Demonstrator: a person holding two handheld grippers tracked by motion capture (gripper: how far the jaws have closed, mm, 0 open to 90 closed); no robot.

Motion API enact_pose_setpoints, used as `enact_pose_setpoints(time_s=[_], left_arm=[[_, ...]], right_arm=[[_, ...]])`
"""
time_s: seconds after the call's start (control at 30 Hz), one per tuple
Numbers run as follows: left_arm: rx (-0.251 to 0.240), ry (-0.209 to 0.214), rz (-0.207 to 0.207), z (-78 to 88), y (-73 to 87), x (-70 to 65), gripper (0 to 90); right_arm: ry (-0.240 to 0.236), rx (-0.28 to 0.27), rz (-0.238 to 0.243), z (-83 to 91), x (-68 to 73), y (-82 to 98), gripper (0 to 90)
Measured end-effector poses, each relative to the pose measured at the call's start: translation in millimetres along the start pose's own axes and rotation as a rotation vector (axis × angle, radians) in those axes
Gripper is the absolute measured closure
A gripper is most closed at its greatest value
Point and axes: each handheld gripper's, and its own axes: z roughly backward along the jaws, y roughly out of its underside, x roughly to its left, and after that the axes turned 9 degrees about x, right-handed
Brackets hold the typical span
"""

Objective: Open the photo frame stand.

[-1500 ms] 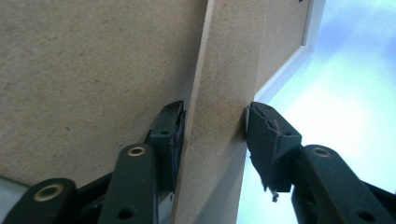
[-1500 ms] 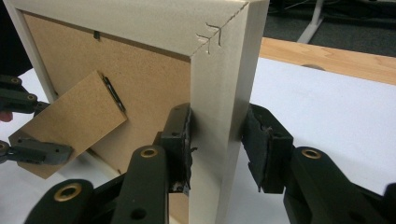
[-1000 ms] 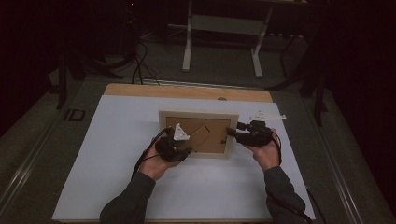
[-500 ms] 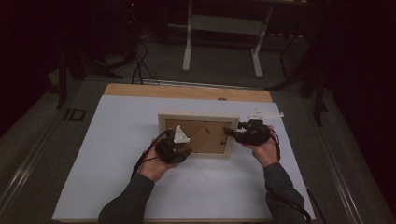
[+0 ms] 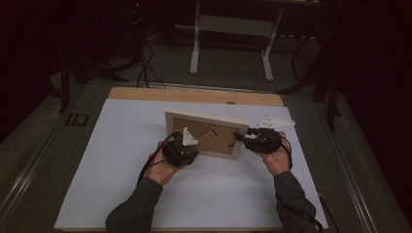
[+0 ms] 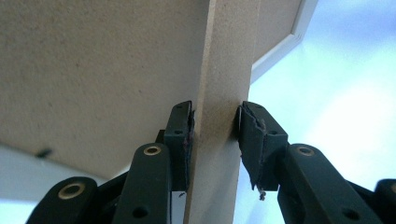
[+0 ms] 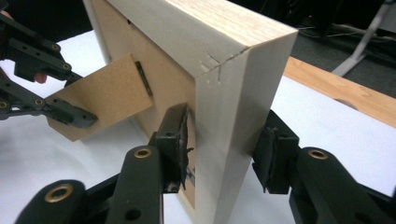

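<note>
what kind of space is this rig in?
Probably a lab or workshop data-collection setup, not a home: a white-topped table under a fixed camera in a dark room, cables trailing on the floor, and a bare metal stand behind.

Free room around the picture frame (image 5: 206, 134), which stands on edge mid-table (image 5: 116, 160). Ahead of it, bare white surface to the wooden strip (image 5: 145, 94). Its near face is blocked by the fold-out stand (image 5: 209, 140), with the left hand-held gripper (image 5: 187, 151) closed on it. The right hand-held gripper (image 5: 240, 138) straddles its right edge. Left of the frame the surface is open.
</note>
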Motion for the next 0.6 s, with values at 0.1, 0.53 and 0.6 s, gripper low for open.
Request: enact_pose_setpoints(time_s=[0.1,0.53,0.6], left_arm=[[0.003,-0.003,0.009,-1.6,-1.4,2.3,66.0],[0.000,-0.003,0.028,-6.4,-2.9,9.3,65.4],[-0.001,-0.001,0.029,-7.7,-1.9,11.3,65.1]], right_arm=[[0.022,-0.002,0.003,-0.5,2.5,-0.2,60.5],[0.165,0.002,0.034,0.7,31.7,2.1,65.3],[0.167,0.012,0.033,1.0,34.9,1.6,65.2]])
